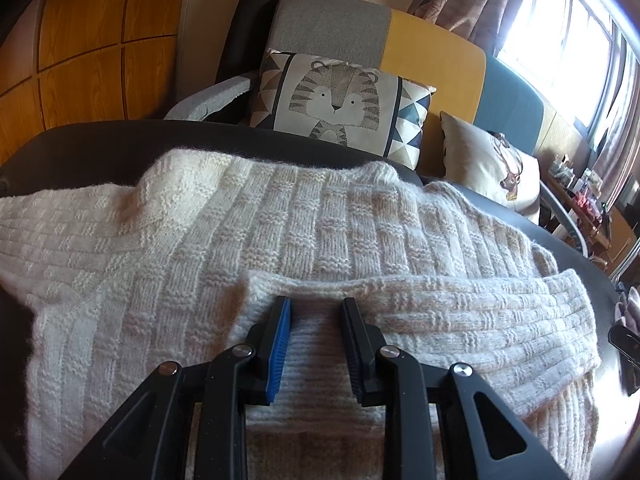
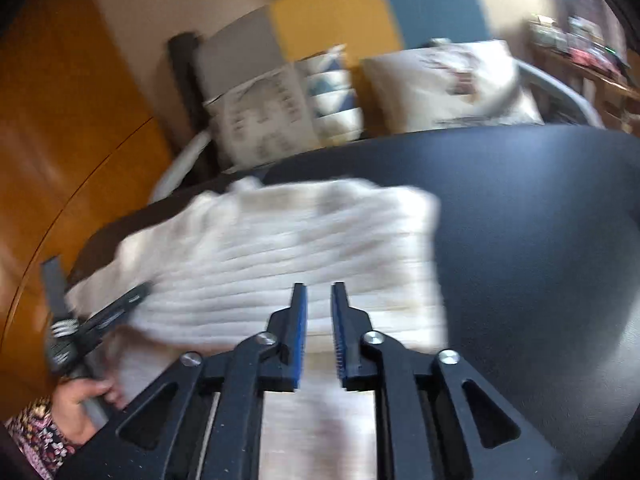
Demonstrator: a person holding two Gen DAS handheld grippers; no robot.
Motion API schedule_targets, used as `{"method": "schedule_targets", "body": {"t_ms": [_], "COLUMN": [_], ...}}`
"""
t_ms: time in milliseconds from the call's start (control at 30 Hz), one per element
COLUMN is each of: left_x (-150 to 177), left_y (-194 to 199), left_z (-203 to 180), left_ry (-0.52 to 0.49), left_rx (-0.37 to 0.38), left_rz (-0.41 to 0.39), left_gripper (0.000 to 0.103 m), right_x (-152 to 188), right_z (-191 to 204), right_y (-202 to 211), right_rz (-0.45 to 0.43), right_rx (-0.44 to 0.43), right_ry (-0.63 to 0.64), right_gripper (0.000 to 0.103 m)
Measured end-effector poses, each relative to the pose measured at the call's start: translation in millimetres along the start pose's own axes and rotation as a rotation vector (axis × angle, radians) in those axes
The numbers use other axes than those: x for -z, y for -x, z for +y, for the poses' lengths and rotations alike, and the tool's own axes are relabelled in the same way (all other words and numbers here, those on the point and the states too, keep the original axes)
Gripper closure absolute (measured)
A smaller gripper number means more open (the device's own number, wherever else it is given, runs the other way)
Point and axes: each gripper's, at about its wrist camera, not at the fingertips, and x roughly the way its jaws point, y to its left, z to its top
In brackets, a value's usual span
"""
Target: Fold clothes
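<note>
A cream, chunky-knit sweater (image 1: pixel 304 232) with a ribbed basket-weave pattern lies spread across a dark, matte bench (image 2: pixel 540 216), one sleeve (image 1: pixel 460 312) folded crosswise over the body. The left gripper (image 1: pixel 316 304) hovers low over that sleeve's cuff end, its fingers (image 1: pixel 280 332) set at a middling gap with knit showing between them; whether the pads press the cloth cannot be told. In the blurred right wrist view, the right gripper (image 2: pixel 319 292) stands above the sweater's near edge, its blue-padded fingers narrowly parted and gripping nothing. To the sweater's right the bench runs bare to its curved edge. A hand (image 2: pixel 86 400) in a floral sleeve holds the left gripper's handle. Behind the bench sit two cushions, one tiger-printed (image 1: pixel 340 100), one pale (image 1: pixel 488 164), against a grey, yellow and blue sofa back (image 1: pixel 436 48).
</note>
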Motion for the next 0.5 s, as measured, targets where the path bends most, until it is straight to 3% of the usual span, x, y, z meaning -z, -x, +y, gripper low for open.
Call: {"method": "schedule_targets", "body": {"t_ms": [67, 167, 267, 367, 500], "left_x": [-1, -5, -10, -9, 1], "left_y": [1, 5, 14, 24, 25], "left_z": [0, 13, 33, 58, 85], "left_ry": [0.003, 0.045, 0.081, 0.169, 0.320], "left_rx": [0.005, 0.073, 0.095, 0.056, 0.150], "left_rz": [0.004, 0.038, 0.066, 0.071, 0.116], "left_gripper": [0.077, 0.077, 0.077, 0.077, 0.077], "right_x": [2, 10, 20, 21, 22], "right_z": [20, 37, 35, 25, 19], "right_y": [-17, -46, -53, -49, -47], "right_rz": [0.023, 0.079, 0.039, 0.029, 0.018], "right_rx": [-0.014, 0.008, 0.017, -0.028, -0.057], "right_ry": [0.043, 0.086, 0.105, 0.065, 0.041], "right_gripper": [0.079, 0.079, 0.078, 0.078, 0.078]}}
